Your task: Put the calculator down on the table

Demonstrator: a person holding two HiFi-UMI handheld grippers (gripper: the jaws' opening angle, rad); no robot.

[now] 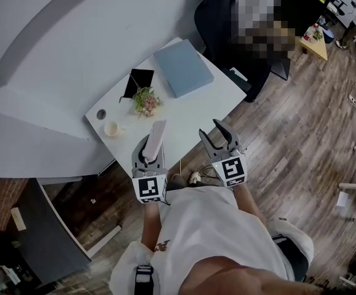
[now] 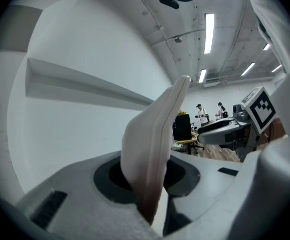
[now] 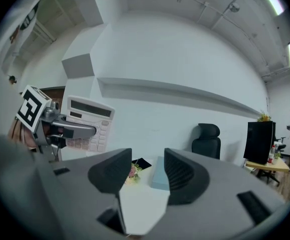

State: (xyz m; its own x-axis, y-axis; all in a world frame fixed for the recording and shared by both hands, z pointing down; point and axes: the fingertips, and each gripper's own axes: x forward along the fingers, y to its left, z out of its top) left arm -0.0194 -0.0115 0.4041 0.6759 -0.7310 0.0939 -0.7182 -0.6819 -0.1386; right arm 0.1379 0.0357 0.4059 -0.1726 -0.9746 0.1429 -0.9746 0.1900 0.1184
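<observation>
Gripping calculator (image 2: 155, 149) w/ L claw (image 2: 147, 186): pads pinched on its lower end, jaws narrowed to its thickness. Edge-on in L gripper view, standing up out of the jaws, leaning a bit to the right. In R gripper view, calculator (image 3: 91, 120) w/ display and keys turned toward R side, up in the air in front of white wall (image 3: 185, 59), clear of the table. In head view, poking fwd from L claw (image 1: 149, 147) over near edge of white table (image 1: 190, 118), not resting on it.

R claw (image 3: 148, 171) w/ jaws apart, nothing btw them; only table top and items visible thru the gap. In head view, R claw (image 1: 210, 129) beside L one, just right of calculator, apart from it, also at table's near edge.

Further out on table: cup (image 1: 112, 128) at left, dark round hole (image 1: 101, 114) just beside it, flower bunch (image 1: 146, 101) beyond calculator, black flat item (image 1: 141, 78) just behind flowers, pale-blue folder (image 1: 182, 67) toward far end. Past table: black office chair (image 1: 217, 11), wood floor (image 1: 288, 134). At bottom of head view: person's white shirt (image 1: 208, 238).
</observation>
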